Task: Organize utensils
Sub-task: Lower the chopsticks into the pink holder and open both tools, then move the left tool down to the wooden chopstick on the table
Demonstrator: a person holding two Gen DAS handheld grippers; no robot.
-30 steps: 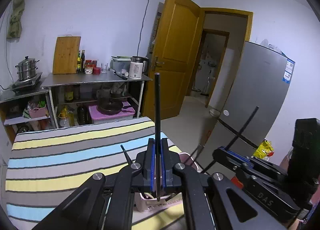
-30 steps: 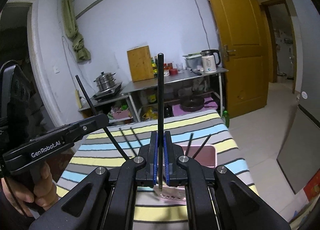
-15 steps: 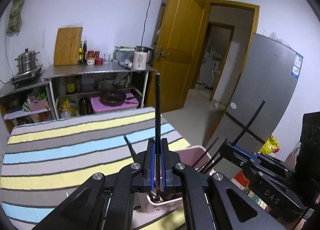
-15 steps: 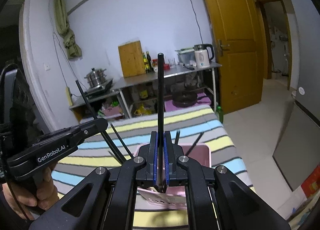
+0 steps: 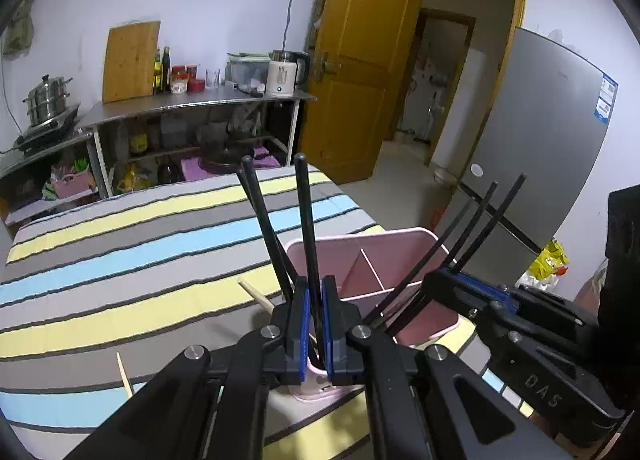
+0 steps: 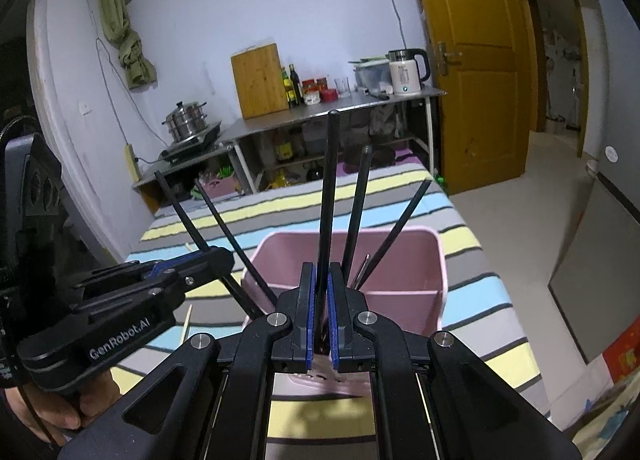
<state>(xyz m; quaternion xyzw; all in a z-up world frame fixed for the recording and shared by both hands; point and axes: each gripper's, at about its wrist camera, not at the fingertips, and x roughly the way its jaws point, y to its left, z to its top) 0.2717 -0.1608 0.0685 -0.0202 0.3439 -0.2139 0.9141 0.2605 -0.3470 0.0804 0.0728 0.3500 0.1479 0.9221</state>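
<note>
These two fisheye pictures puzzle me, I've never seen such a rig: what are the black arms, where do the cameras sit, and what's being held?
There is no robot. A person holds a two-finger gripper in each hand, each carrying a camera that looks forward along its fingers. In its own view, the left gripper is shut on a black chopstick; the right gripper is shut on another black chopstick. Both chopsticks' lower ends point down into a pink divided bin that already holds more black chopsticks. It stands on a striped tablecloth, where a light wooden chopstick lies loose.

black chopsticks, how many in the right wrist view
5 chopsticks: one between the right tongs, one at the left tongs, one beside it, two leaning in the bin. More may be hidden.
</note>
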